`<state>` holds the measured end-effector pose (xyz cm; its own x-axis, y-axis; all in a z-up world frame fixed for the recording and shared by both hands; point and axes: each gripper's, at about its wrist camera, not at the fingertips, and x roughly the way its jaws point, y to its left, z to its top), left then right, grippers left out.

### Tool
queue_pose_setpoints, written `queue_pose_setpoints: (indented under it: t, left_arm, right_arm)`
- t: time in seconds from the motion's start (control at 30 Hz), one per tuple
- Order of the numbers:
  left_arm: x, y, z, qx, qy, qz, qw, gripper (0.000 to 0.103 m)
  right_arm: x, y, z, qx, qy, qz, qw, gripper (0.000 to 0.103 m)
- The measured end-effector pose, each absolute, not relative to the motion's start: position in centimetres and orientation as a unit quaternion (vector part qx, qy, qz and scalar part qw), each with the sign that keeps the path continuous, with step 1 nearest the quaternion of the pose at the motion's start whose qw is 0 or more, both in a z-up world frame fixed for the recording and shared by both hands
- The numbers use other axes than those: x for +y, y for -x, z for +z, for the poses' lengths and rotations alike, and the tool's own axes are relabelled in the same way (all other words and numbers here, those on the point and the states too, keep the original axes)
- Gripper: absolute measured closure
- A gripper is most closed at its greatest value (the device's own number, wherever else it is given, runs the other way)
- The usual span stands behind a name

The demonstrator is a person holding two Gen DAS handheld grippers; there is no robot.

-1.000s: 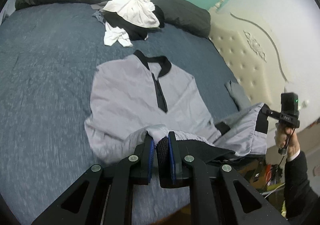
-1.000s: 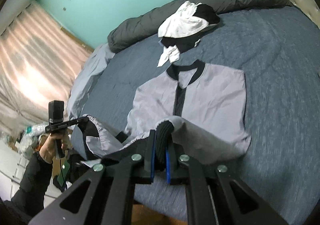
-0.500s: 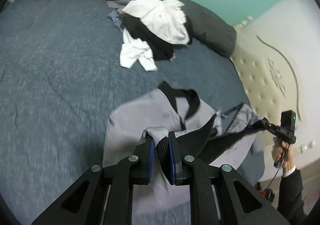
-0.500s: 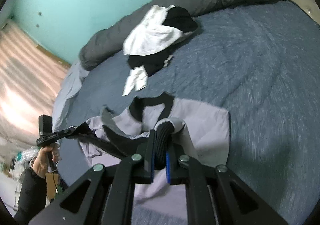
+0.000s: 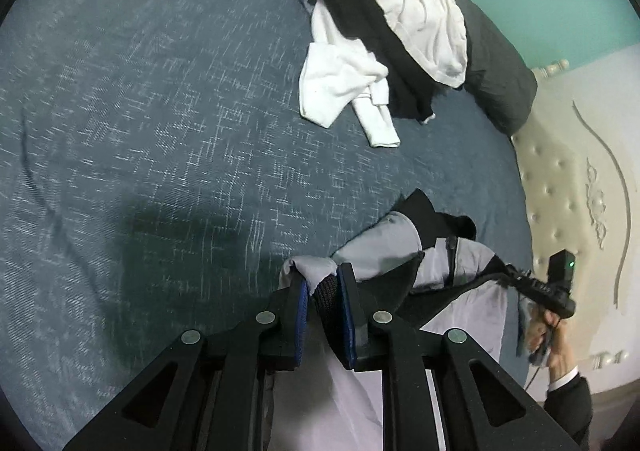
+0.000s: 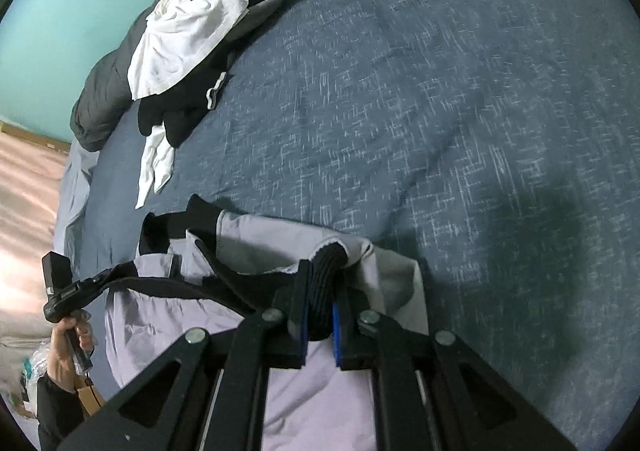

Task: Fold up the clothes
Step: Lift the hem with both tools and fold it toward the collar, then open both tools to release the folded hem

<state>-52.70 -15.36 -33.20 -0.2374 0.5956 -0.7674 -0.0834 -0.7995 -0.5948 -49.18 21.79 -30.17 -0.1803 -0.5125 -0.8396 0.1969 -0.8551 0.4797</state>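
Observation:
A light grey shirt (image 5: 384,251) with black collar and hem lies doubled over on the blue bedspread (image 5: 160,131). My left gripper (image 5: 322,279) pinches one corner of the black ribbed hem between its blue pads; its jaws are opening slightly with the hem still between them. My right gripper (image 6: 322,271) is shut on the other hem corner of the shirt (image 6: 256,239). Both hold the hem low, close behind the collar (image 6: 200,215). Each wrist view shows the other gripper off to the side with the hem stretched to it: right gripper (image 5: 505,271), left gripper (image 6: 108,275).
A pile of white and black clothes (image 5: 384,31) (image 6: 192,31) lies farther up the bed against a rolled dark grey duvet (image 5: 500,83). A cream tufted headboard (image 5: 568,191) stands at the right. The person's hands and dark sleeves (image 6: 60,391) show beside the bed edge.
Both grippers carried the hem forward and down over the shirt toward its collar. The flat front is now covered by the folded-over lower half, and the clothes pile looks closer.

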Motion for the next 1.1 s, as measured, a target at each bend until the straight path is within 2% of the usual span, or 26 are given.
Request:
queue_pose_setpoints:
  t: [0.2,0.27,0.33,0.4,0.47,0.5,0.53,0.6,0.77,0.8,0.83,0.9,1.1]
  left_arm:
    - [-15.1,53.6,-32.0,-0.231,0.564,0.761,0.224,0.086]
    - [-15.2,53.6,-31.7,-0.239,0.562,0.759,0.225,0.08]
    - [-15.6,53.4,-31.5,-0.255,0.558,0.755,0.231,0.061]
    - [-16.1,53.0,-30.8,-0.272,0.541,0.757,0.246,0.055]
    - [-16.9,52.6,-30.1,-0.301,0.519,0.757,0.259,0.046]
    - [-17.2,52.4,-29.7,-0.313,0.509,0.759,0.259,0.031]
    - [-17.6,52.2,-29.4,-0.321,0.498,0.763,0.258,0.024]
    - [-17.6,52.0,-28.9,-0.306,0.497,0.771,0.255,0.024]
    - [-16.0,51.3,-28.4,-0.207,0.508,0.797,0.253,0.025]
    - [-15.8,51.2,-28.5,-0.193,0.508,0.799,0.257,0.027]
    - [-15.4,51.1,-28.6,-0.177,0.508,0.802,0.26,0.035]
    - [-14.8,50.9,-29.0,-0.153,0.506,0.808,0.261,0.043]
    - [-14.4,51.2,-30.1,-0.141,0.509,0.809,0.257,0.047]
  right_arm:
    - [21.7,49.9,-28.4,-0.149,-0.578,-0.773,0.216,0.095]
    - [21.6,49.9,-28.0,-0.151,-0.579,-0.772,0.216,0.094]
    - [21.6,49.7,-27.7,-0.151,-0.579,-0.77,0.223,0.093]
    - [21.8,49.3,-27.2,-0.155,-0.573,-0.771,0.231,0.092]
    - [22.0,48.9,-26.6,-0.162,-0.562,-0.774,0.241,0.086]
    - [22.1,48.7,-26.3,-0.166,-0.556,-0.776,0.247,0.083]
    - [22.2,48.5,-26.0,-0.168,-0.551,-0.777,0.253,0.082]
    - [22.2,48.3,-25.8,-0.163,-0.55,-0.779,0.254,0.076]
    - [22.3,48.1,-25.4,-0.18,-0.538,-0.781,0.261,0.071]
    - [22.3,48.1,-25.3,-0.184,-0.536,-0.781,0.265,0.068]
    - [22.3,48.1,-25.3,-0.186,-0.533,-0.78,0.269,0.066]
    - [22.4,48.1,-25.2,-0.182,-0.529,-0.784,0.271,0.047]
    - [24.0,48.3,-25.6,-0.156,-0.521,-0.803,0.244,0.045]
